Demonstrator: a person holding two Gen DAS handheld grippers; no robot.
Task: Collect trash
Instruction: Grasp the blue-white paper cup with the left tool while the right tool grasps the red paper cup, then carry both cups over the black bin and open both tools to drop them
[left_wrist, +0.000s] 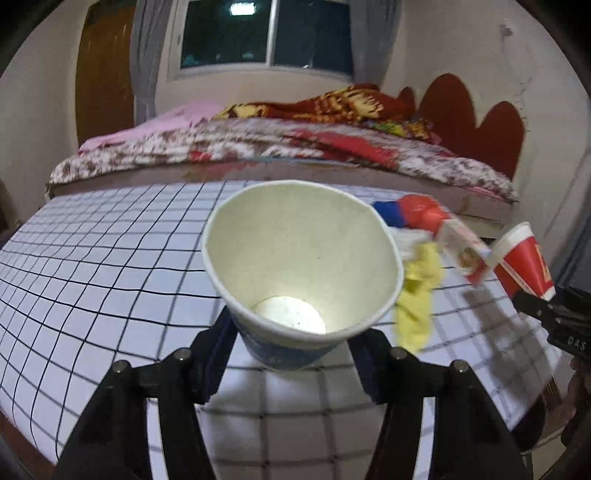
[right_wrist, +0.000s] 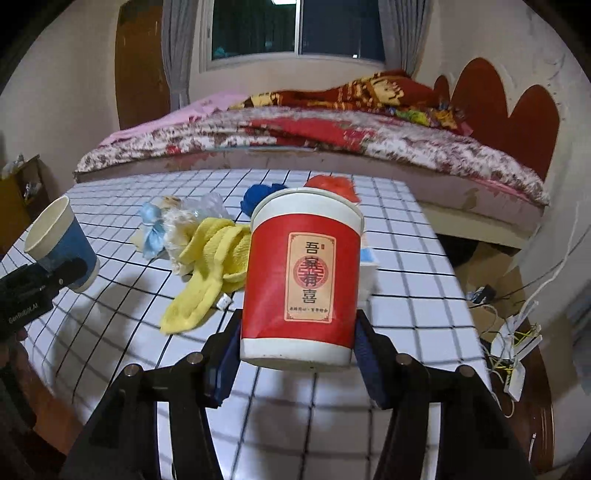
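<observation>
My left gripper (left_wrist: 291, 354) is shut on a blue paper cup (left_wrist: 295, 273) near its base; the cup tips toward the camera, its white inside bare, held above the checked tablecloth (left_wrist: 92, 266). That cup (right_wrist: 62, 243) also shows at the left of the right wrist view. My right gripper (right_wrist: 297, 343) is shut on a red paper cup (right_wrist: 303, 280) with a cream label, upright and lifted off the cloth. The red cup (left_wrist: 524, 258) shows at the right of the left wrist view. A yellow sock (right_wrist: 210, 273) lies among crumpled wrappers (right_wrist: 173, 225) on the table.
Blue (right_wrist: 258, 195) and red (right_wrist: 332, 186) crumpled bits lie behind the red cup. A bed with a patterned blanket (right_wrist: 332, 144) runs along the table's far edge. Cables and a white plug strip (right_wrist: 513, 343) lie on the floor to the right.
</observation>
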